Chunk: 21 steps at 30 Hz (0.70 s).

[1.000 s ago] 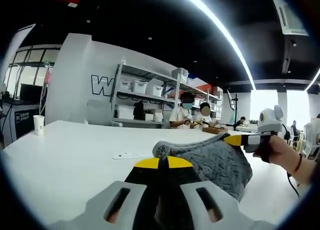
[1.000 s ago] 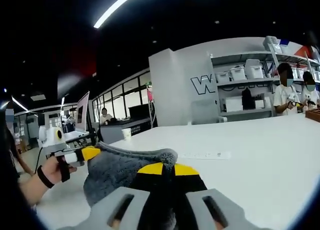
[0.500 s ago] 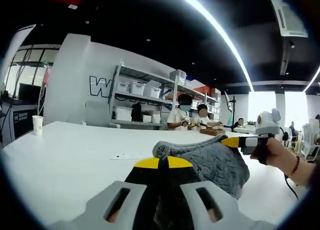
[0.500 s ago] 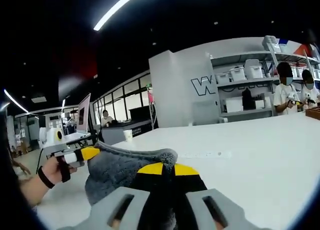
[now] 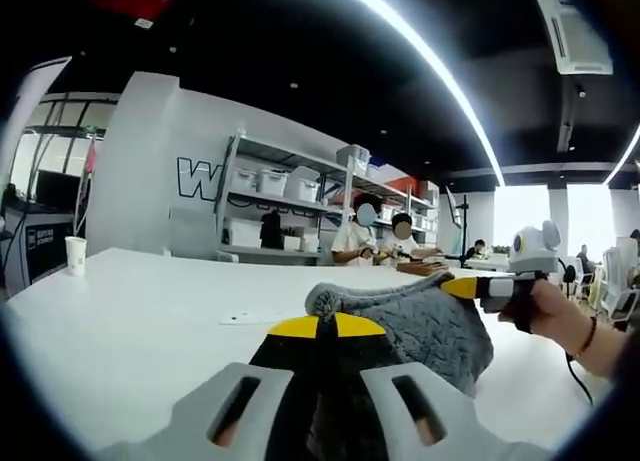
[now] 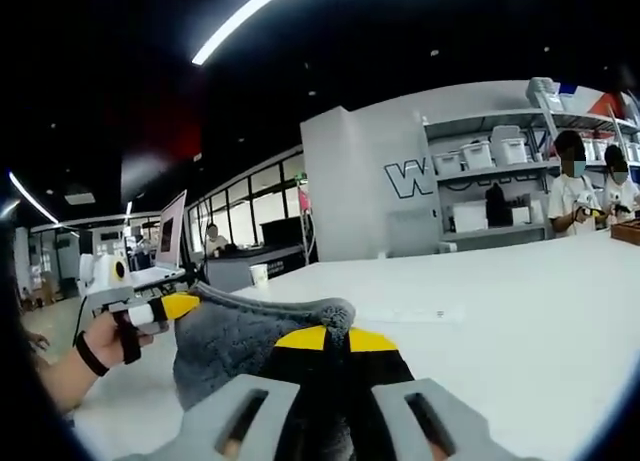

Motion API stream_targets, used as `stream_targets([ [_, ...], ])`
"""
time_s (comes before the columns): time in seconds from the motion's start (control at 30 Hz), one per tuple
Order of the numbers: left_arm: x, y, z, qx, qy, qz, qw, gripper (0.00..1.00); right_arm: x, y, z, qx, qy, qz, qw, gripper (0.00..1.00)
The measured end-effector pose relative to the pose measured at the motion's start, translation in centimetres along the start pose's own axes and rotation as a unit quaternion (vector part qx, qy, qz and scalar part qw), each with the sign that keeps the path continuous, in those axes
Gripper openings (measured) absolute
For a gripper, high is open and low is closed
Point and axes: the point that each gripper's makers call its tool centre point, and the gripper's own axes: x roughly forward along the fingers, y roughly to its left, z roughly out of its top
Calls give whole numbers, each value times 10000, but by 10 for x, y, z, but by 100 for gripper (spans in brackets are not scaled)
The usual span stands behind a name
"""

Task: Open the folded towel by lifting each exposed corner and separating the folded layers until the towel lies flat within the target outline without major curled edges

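Hanging between the two grippers, the grey towel [image 5: 420, 326] is a thick, nubbly cloth held up off the smooth white table [image 5: 130, 311], its top edge stretched in a soft ridge. The left gripper [image 5: 320, 331] is clamped on one end with its yellow-tipped jaws pressed together; the right gripper [image 6: 328, 339] is clamped on the other end likewise. A paper cup [image 5: 75, 251] stands well apart near metal shelves [image 5: 290, 196] of white bins.
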Motion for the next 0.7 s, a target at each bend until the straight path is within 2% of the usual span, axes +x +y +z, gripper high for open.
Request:
stream_targets([
  [0.37,3,9,10,22,-121,-97,9999,1,-8,6,6,23,-125,74,9999,0],
  [0.7,-2,7,16,75,-245,-144,9996,1,-14,11,10,15,-197,145,9997,0],
])
